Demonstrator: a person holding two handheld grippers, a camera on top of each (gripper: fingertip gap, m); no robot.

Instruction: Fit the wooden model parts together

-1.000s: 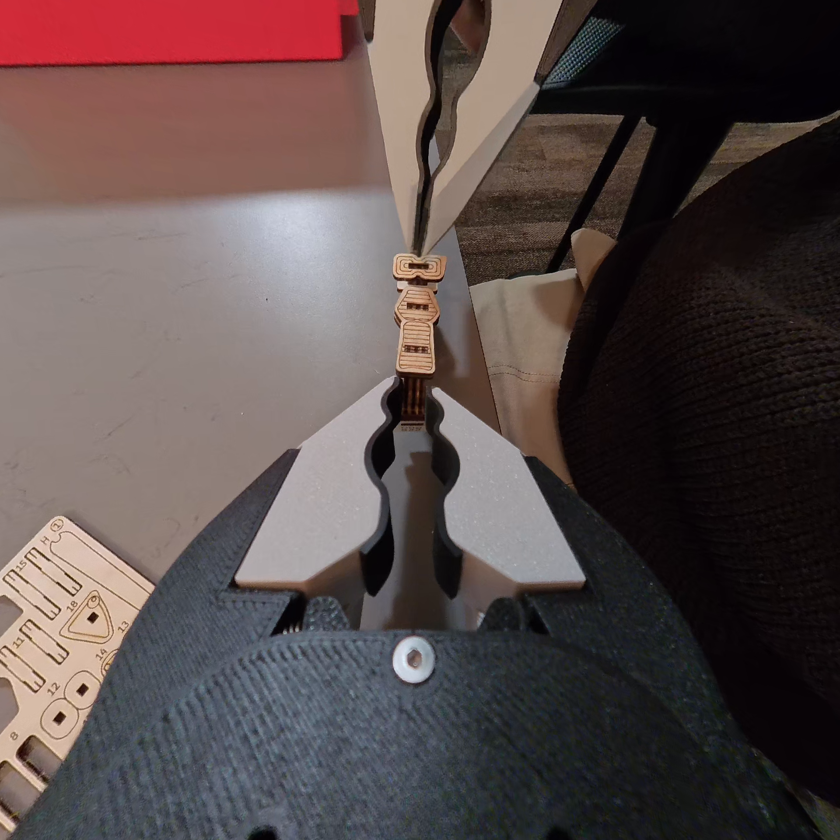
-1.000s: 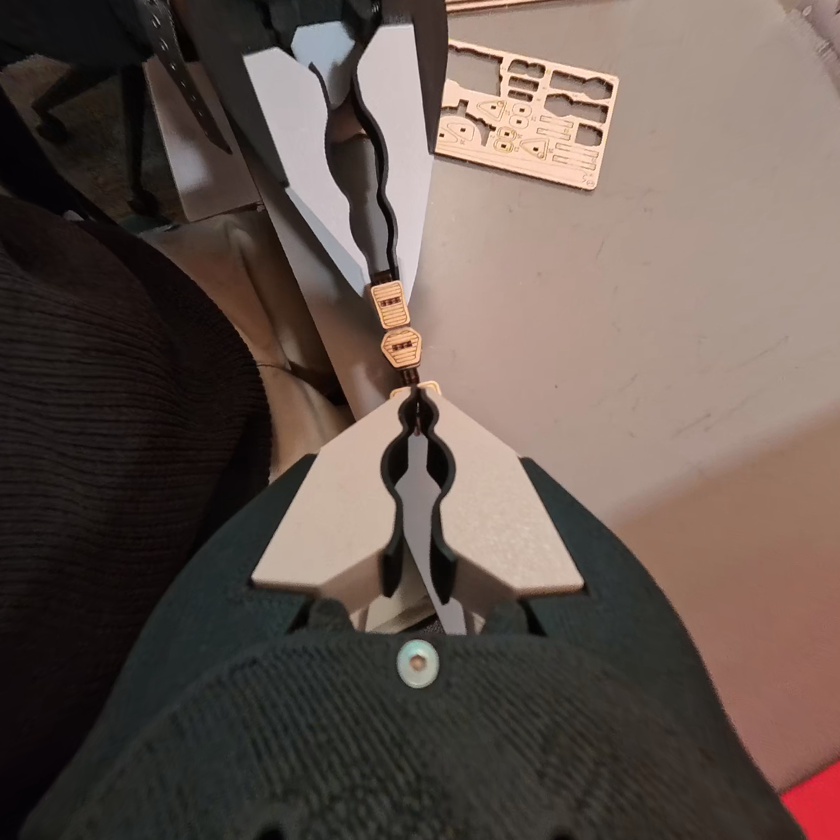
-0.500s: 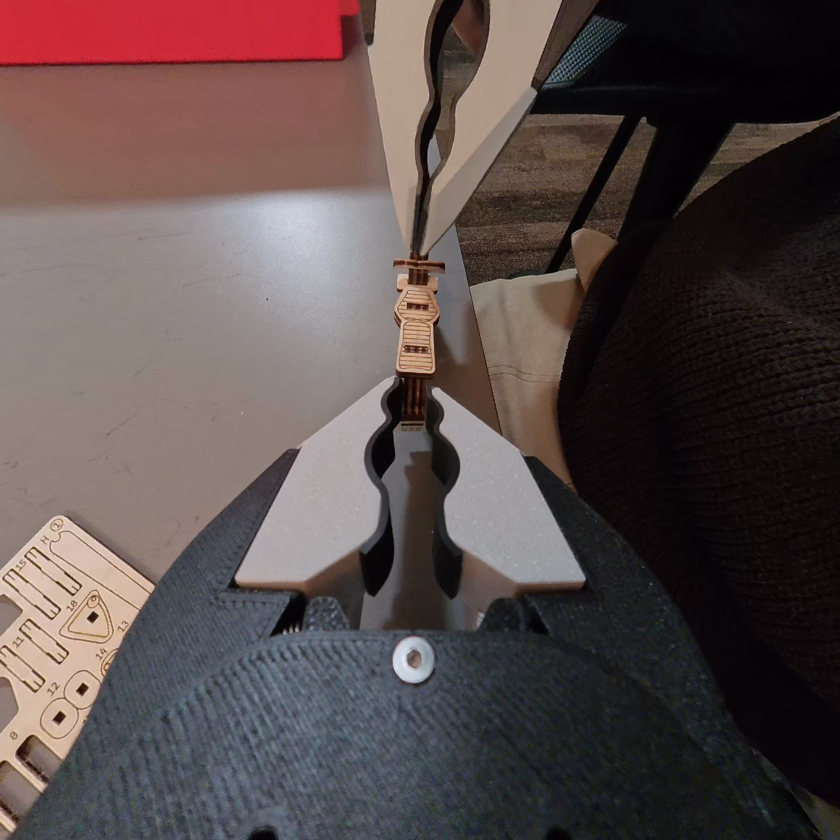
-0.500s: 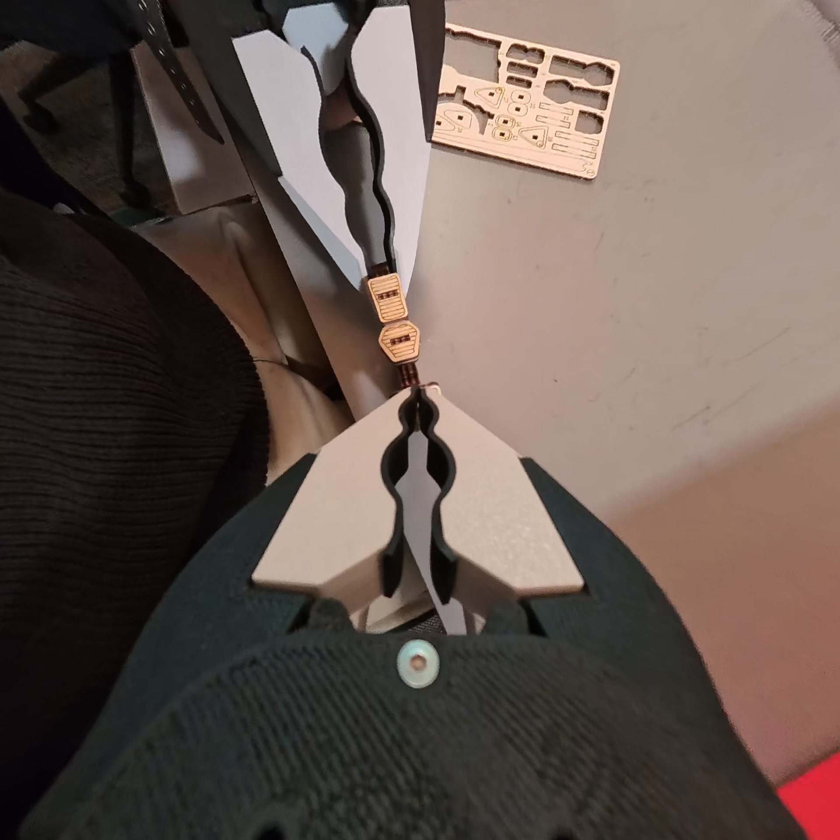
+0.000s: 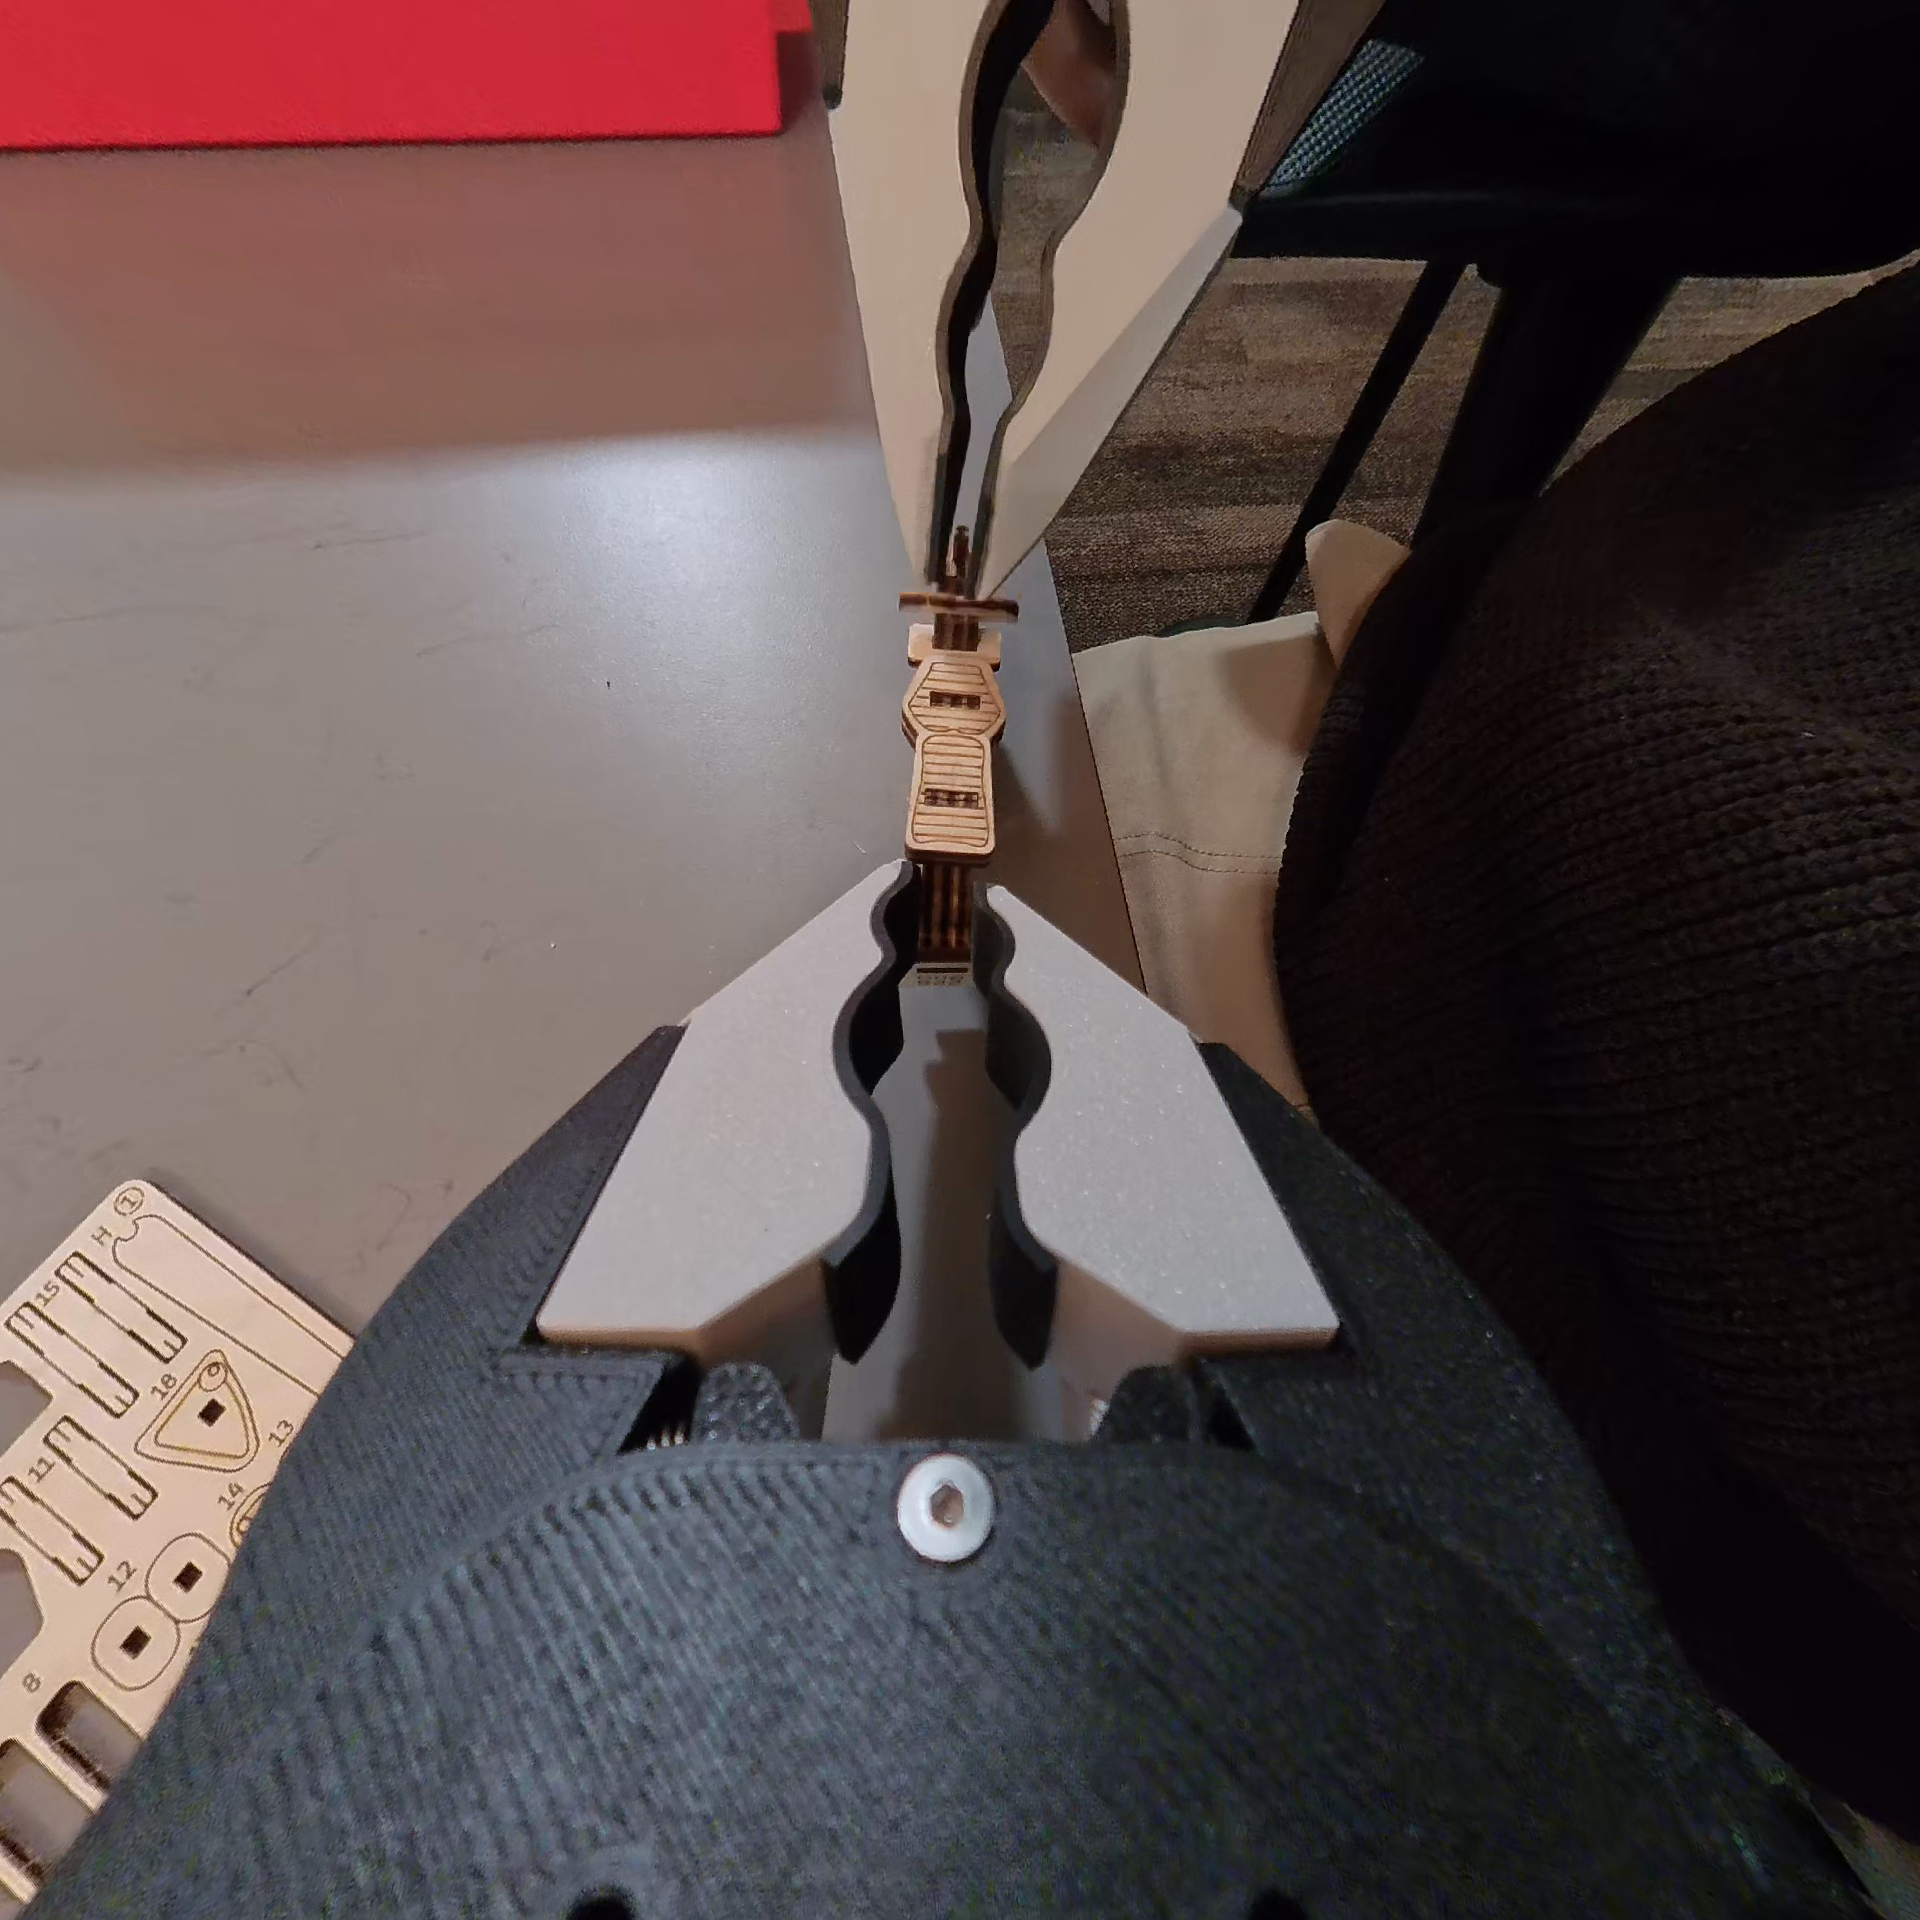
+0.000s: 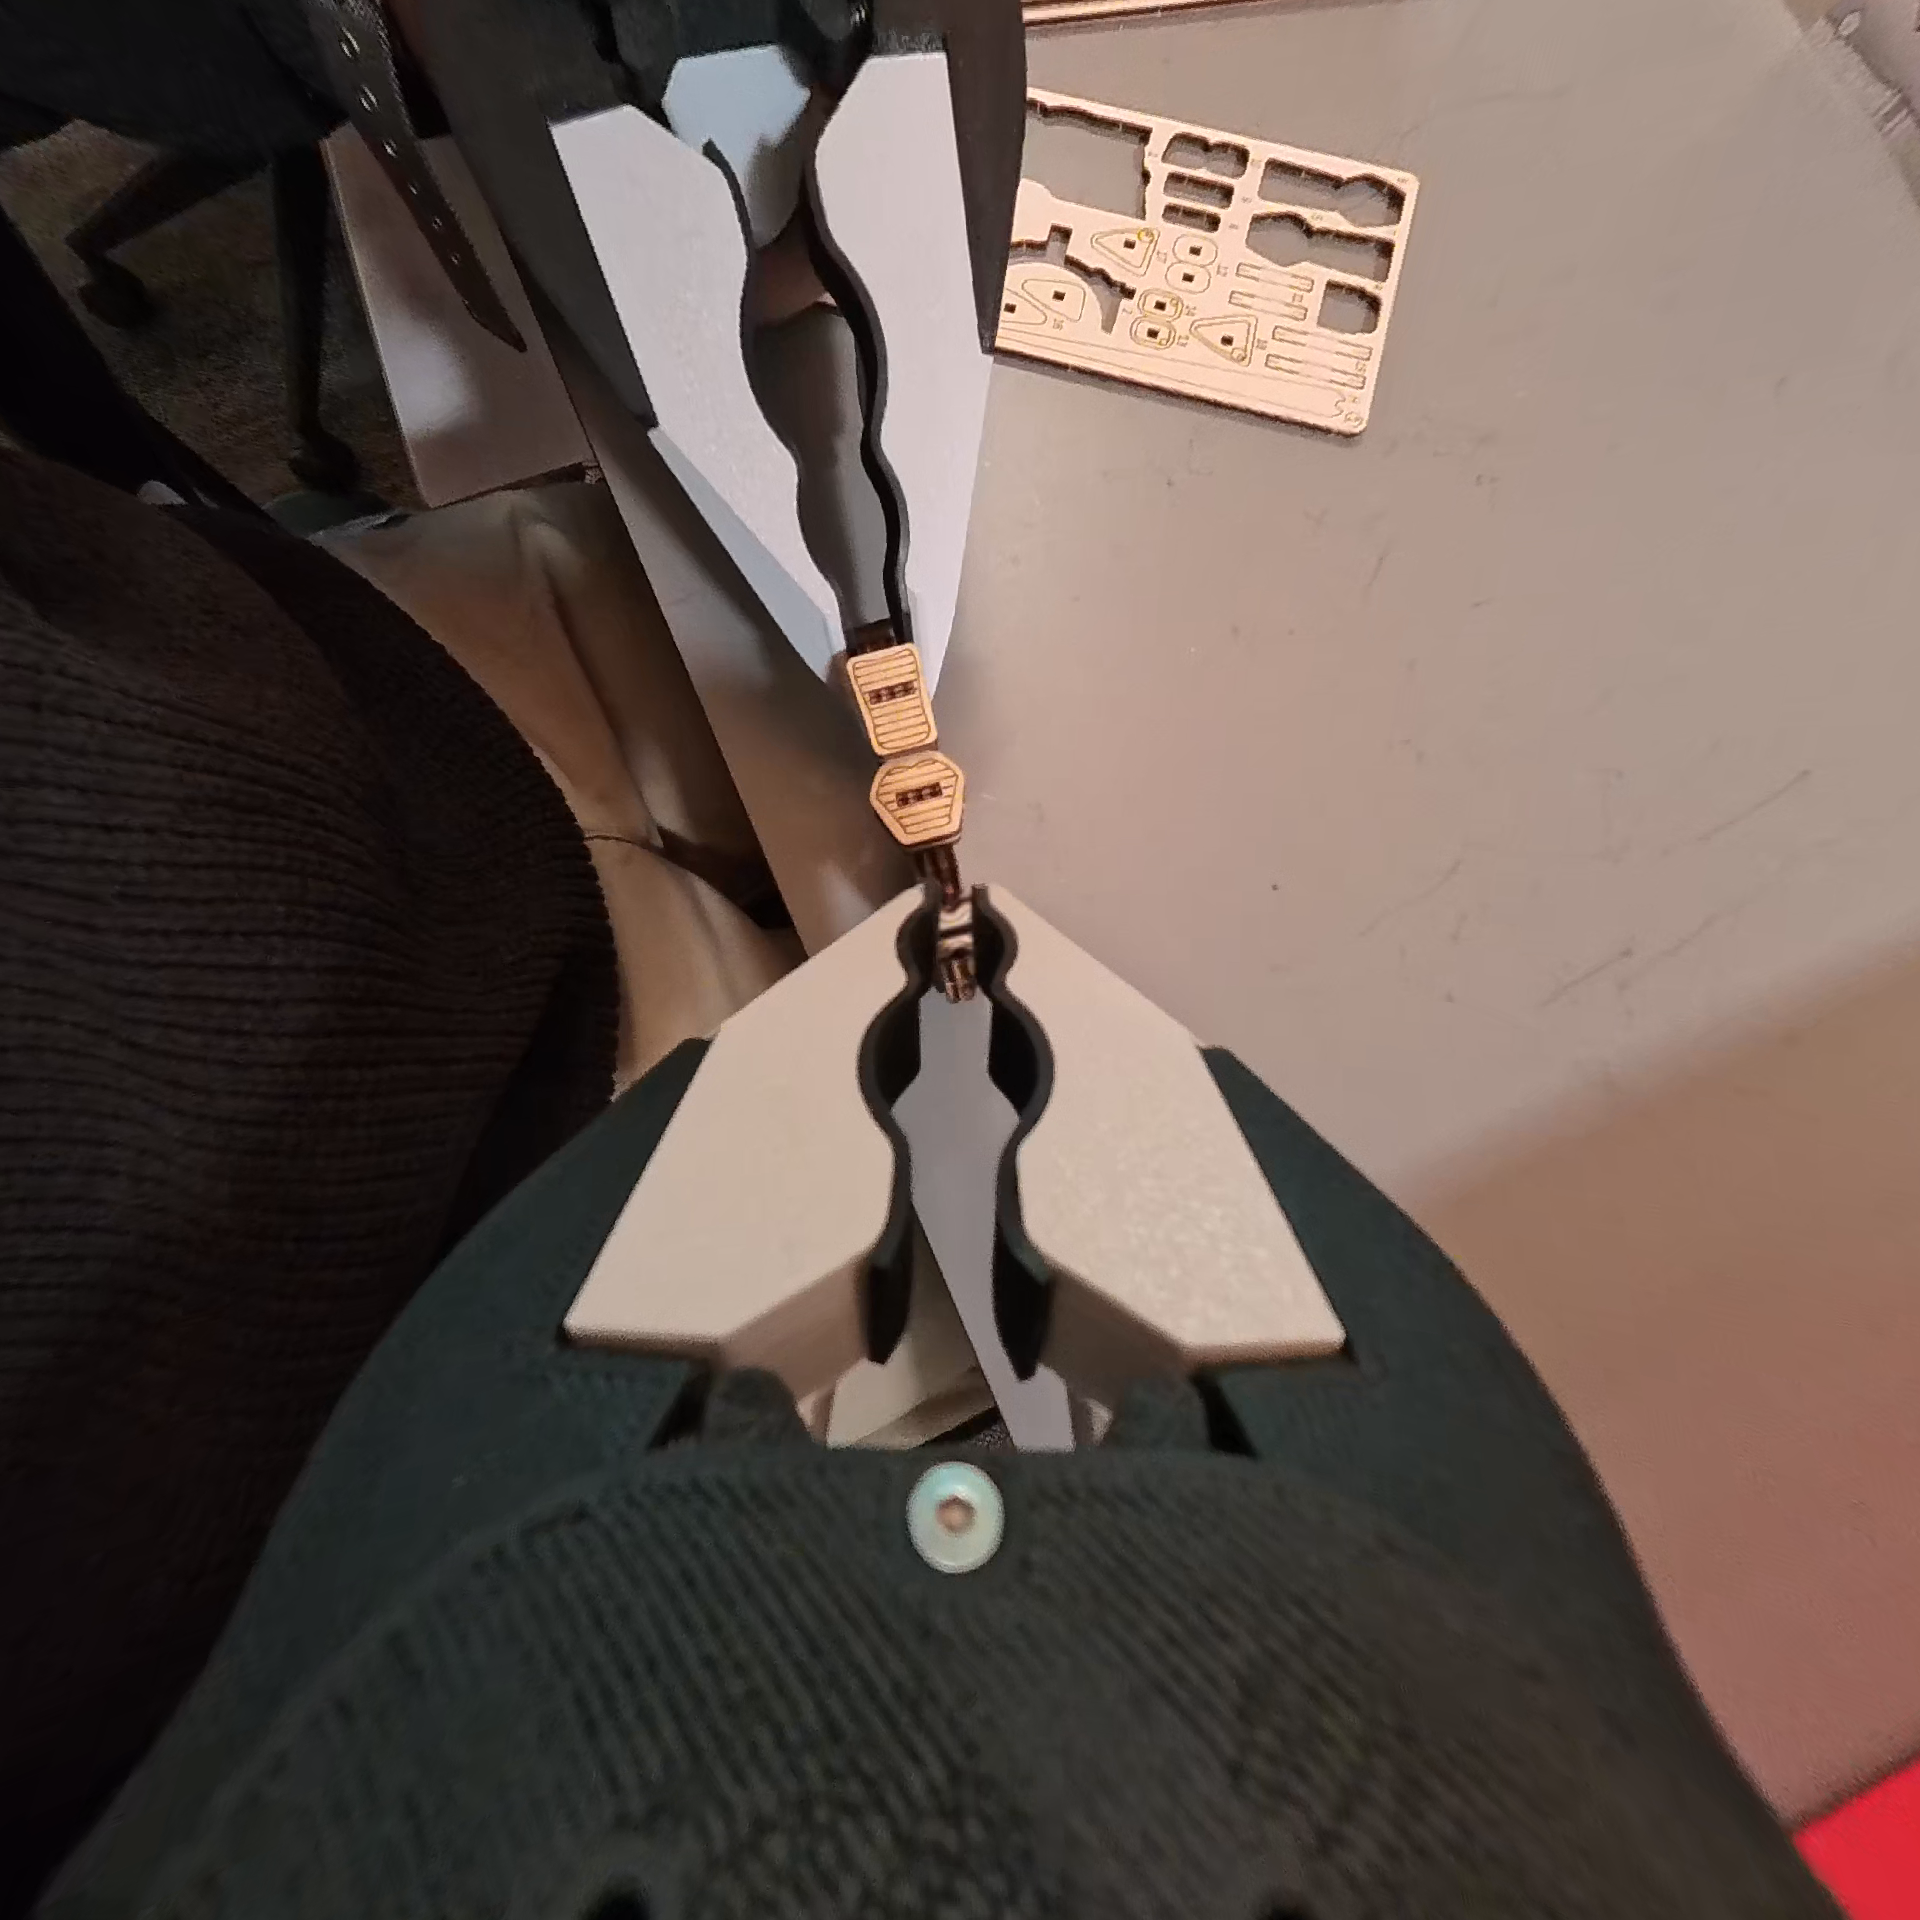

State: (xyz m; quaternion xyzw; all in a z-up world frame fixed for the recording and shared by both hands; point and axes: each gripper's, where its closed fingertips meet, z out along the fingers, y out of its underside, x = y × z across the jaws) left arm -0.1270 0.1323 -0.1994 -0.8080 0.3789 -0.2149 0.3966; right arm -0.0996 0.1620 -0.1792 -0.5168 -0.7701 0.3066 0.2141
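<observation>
Both ends of the wooden model (image 5: 948,769) clamped, by left gripper (image 5: 943,914) and right gripper (image 6: 954,925). Held in air just over the table edge (image 5: 1081,727). Free room on the table (image 5: 416,727) beside; wooden sheet (image 6: 1216,270) well apart.

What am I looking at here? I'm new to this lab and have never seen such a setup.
There is no robot arm: a person holds a two-fingered hand-held gripper in each hand, and each carries a wide-angle camera looking forward along its fingers. One picture comes from the left hand-held gripper, the other from the right hand-held gripper, so each view shows its own grey fingers near the bottom and the other gripper pointing toward it from the top. Between them is a small wooden model, a thin spine carrying little engraved plates. Both grippers are shut on it, one at each end, and it is held in the air by the edge of the grey table. On the table lie a wooden sheet with parts punched out and something red at the far side.
</observation>
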